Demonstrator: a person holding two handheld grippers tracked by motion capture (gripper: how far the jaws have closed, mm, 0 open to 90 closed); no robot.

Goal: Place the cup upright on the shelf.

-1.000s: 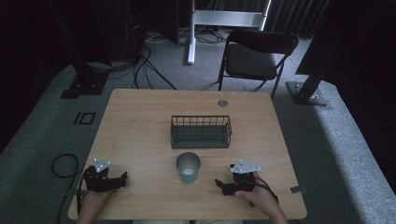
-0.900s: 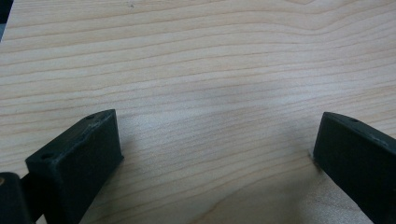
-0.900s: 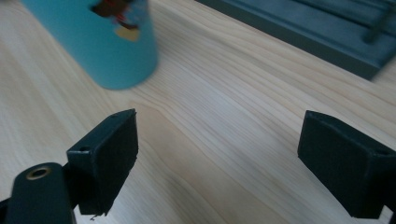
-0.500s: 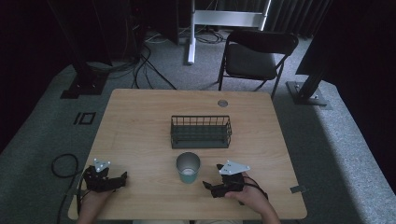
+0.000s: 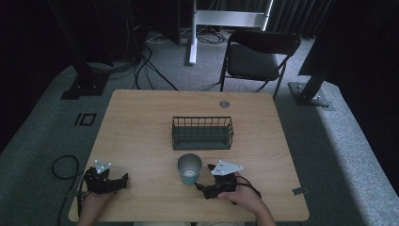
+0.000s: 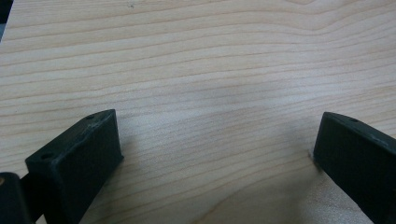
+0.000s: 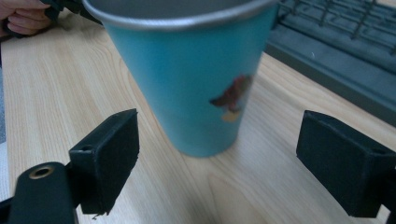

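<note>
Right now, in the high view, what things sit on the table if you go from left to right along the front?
Left claw → blue cup → right claw, open and pointing at the cup.

We see a dim room with a lit table [image 5: 141, 127]; up close the cup [image 7: 196, 79] looks slightly blurred, perhaps from motion.

Beyond my right gripper [image 5: 201, 187] the pale wooden table [image 5: 141, 122] ends at grey carpeted floor [image 5: 339, 141]; farther off stands a black folding chair [image 5: 256, 59], with black cables [image 5: 150, 61] trailing across to its left, dimly lit
</note>
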